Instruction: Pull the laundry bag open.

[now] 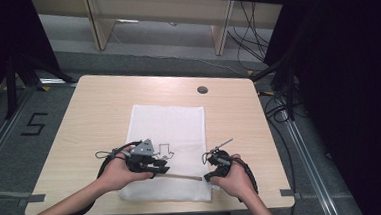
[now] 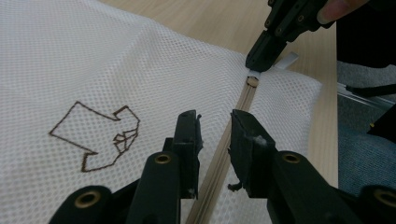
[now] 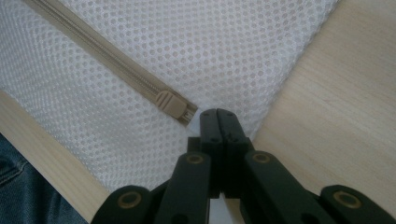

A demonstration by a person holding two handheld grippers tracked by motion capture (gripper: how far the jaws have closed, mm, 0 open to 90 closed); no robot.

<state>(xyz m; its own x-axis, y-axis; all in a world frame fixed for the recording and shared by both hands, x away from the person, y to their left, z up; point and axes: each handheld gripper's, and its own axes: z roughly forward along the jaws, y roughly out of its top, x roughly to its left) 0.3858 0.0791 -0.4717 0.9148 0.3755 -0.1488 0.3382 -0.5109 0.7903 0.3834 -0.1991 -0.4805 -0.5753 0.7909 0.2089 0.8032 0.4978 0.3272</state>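
Lying flat on the near half of the wooden table [image 1: 98,108], a white mesh laundry bag [image 1: 172,128] has a brown outline drawing of a garment [image 2: 100,135] stitched on it and a beige zipper [image 1: 182,176] running left to right close to its near edge. The left gripper [image 1: 157,168] sits over the left part of that zipper; in the left gripper view its jaws stand a narrow gap apart on either side of the zipper line, with the tape [image 2: 233,126] between them, and whether the pads [image 2: 189,140] actually press on anything I cannot tell. The right gripper [image 1: 209,176] is at the bag's near right corner, with its jaws fully closed together. In the right gripper view the closed tips [image 3: 218,119] rest just beside the beige zipper slider [image 3: 173,105], at the end of the zipper; from the left gripper view they appear to pinch a small white tab [image 2: 254,74] there. Both hands hold their grippers low over the bag.
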